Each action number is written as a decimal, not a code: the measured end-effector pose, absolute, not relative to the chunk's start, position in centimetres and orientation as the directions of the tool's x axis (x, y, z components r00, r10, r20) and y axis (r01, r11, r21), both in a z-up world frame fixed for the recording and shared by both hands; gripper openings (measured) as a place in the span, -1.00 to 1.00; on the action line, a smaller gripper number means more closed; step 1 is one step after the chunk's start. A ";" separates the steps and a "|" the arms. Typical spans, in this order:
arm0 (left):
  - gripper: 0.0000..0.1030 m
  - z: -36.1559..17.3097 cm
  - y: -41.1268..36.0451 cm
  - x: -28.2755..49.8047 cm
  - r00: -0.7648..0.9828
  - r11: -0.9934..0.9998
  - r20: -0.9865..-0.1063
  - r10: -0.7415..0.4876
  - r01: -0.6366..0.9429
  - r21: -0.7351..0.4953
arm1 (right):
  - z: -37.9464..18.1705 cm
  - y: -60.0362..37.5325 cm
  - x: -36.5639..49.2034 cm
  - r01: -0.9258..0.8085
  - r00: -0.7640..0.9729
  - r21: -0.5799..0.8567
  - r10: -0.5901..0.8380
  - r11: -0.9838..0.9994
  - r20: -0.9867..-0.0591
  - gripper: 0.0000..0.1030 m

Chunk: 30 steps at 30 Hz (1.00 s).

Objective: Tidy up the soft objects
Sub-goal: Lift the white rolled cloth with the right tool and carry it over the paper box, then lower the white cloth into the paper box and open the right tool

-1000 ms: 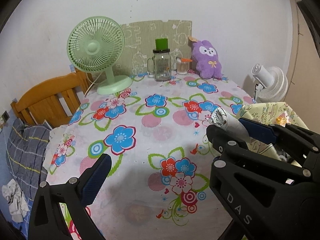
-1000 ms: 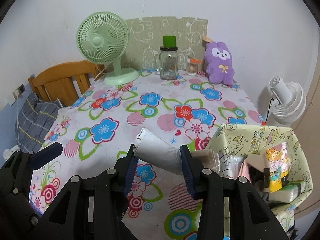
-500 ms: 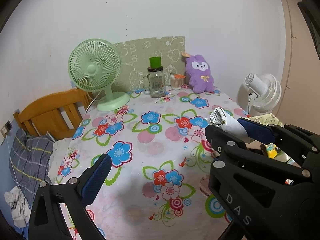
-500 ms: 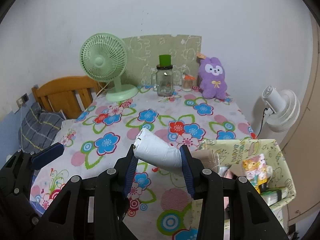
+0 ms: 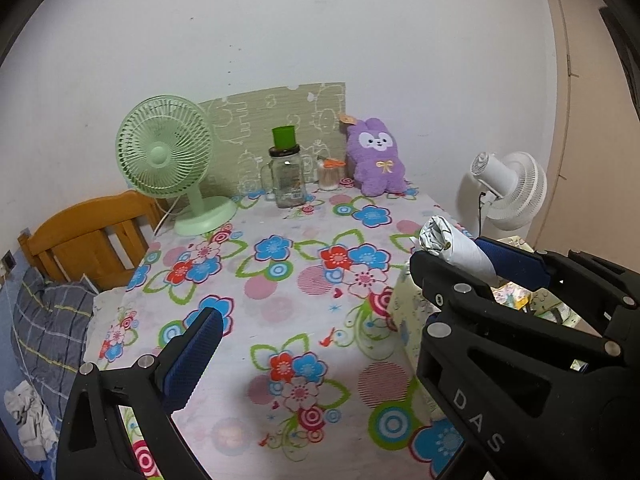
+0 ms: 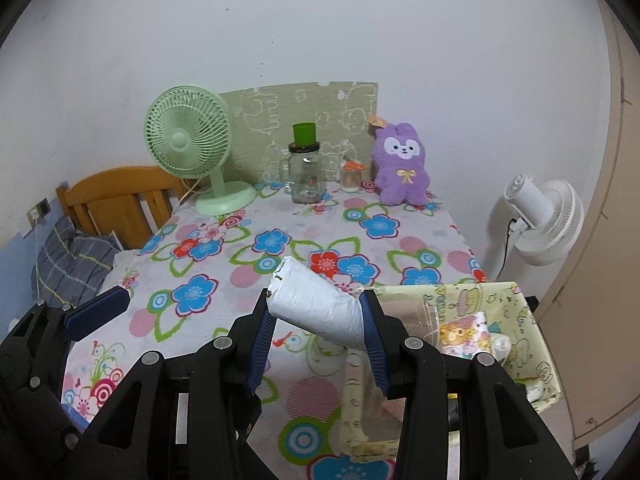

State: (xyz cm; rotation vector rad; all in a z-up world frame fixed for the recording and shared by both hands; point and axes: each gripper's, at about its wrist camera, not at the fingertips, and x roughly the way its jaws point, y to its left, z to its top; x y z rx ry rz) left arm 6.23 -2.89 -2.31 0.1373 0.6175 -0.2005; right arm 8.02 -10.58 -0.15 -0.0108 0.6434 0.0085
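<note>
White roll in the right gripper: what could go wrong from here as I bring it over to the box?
The white roll is clamped by the right gripper only near one end, so it could pivot or slip out. The patterned box already holds packets, so the roll may catch on its rim or sit proud. The open left gripper hangs close by and could get bumped.

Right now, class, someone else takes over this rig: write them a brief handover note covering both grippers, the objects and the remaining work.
Right gripper: shut on the white roll, held above the table's near edge, beside the yellow storage box.
Left gripper: open, holding nothing.
The box already holds soft packets.
Purple plush rabbit sits at the table's far edge against the wall.
Left: probably drop the roll into the box, then perhaps fetch the rabbit.
</note>
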 end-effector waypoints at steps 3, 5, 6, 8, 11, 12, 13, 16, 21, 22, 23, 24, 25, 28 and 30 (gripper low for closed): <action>0.98 -2.3 -3.8 6.3 0.796 0.969 -0.585 -0.154 0.236 0.066 | -0.2 -11.5 8.0 -0.002 0.801 -0.009 -0.004 1.000 -0.599 -0.13; 0.98 -2.4 -4.5 6.4 0.796 0.968 -0.584 -0.161 0.242 0.061 | -0.2 -12.2 7.9 0.004 0.802 -0.012 -0.011 1.000 -0.597 -0.13; 0.98 -2.4 -4.9 6.5 0.794 0.967 -0.585 -0.167 0.248 0.060 | -0.2 -12.6 8.0 0.007 0.802 -0.010 -0.012 1.000 -0.597 -0.13; 0.98 -2.4 -5.6 6.5 0.793 0.965 -0.585 -0.172 0.254 0.060 | -0.2 -13.3 8.0 0.015 0.802 -0.009 -0.018 1.000 -0.598 -0.13; 0.98 -2.3 -6.7 6.5 0.793 0.963 -0.582 -0.183 0.264 0.057 | -0.1 -14.4 7.9 0.026 0.803 -0.013 -0.029 1.000 -0.595 -0.13; 0.98 -2.2 -7.0 6.5 0.792 0.962 -0.581 -0.187 0.268 0.055 | -0.1 -14.7 7.9 0.029 0.804 -0.015 -0.032 0.999 -0.594 -0.13; 0.98 -2.3 -7.4 6.5 0.792 0.961 -0.580 -0.191 0.271 0.053 | 0.0 -15.0 7.9 0.032 0.804 -0.017 -0.036 0.999 -0.593 -0.13; 0.98 -2.4 -8.4 6.5 0.787 0.959 -0.583 -0.199 0.278 0.048 | -0.1 -16.1 7.8 0.044 0.804 -0.021 -0.048 0.999 -0.593 -0.13; 0.98 -2.8 -10.0 6.7 0.780 0.955 -0.590 -0.208 0.293 0.051 | -0.4 -17.7 7.7 0.056 0.799 -0.021 -0.057 0.998 -0.598 -0.13; 0.98 -2.8 -10.2 6.8 0.779 0.954 -0.591 -0.210 0.296 0.051 | -0.5 -17.9 7.8 0.058 0.799 -0.020 -0.058 0.998 -0.599 -0.13; 0.98 -2.9 -10.4 6.8 0.778 0.953 -0.592 -0.211 0.298 0.052 | -0.5 -18.3 7.8 0.062 0.799 -0.020 -0.061 0.998 -0.599 -0.13; 0.98 -3.0 -10.8 6.8 0.776 0.952 -0.594 -0.214 0.303 0.052 | -0.6 -18.5 7.8 0.065 0.798 -0.019 -0.063 0.998 -0.599 -0.13; 0.98 -3.1 -11.1 6.9 0.773 0.950 -0.596 -0.217 0.306 0.052 | -0.7 -18.9 7.8 0.069 0.797 -0.019 -0.067 0.997 -0.600 -0.13; 0.98 -3.4 -12.1 7.1 0.766 0.947 -0.603 -0.223 0.316 0.052 | -0.9 -19.8 7.7 0.081 0.794 -0.018 -0.075 0.997 -0.603 -0.13; 0.98 -3.7 -12.8 7.2 0.761 0.945 -0.610 -0.222 0.323 0.059 | -1.2 -20.4 7.7 0.090 0.790 -0.015 -0.081 0.996 -0.607 -0.13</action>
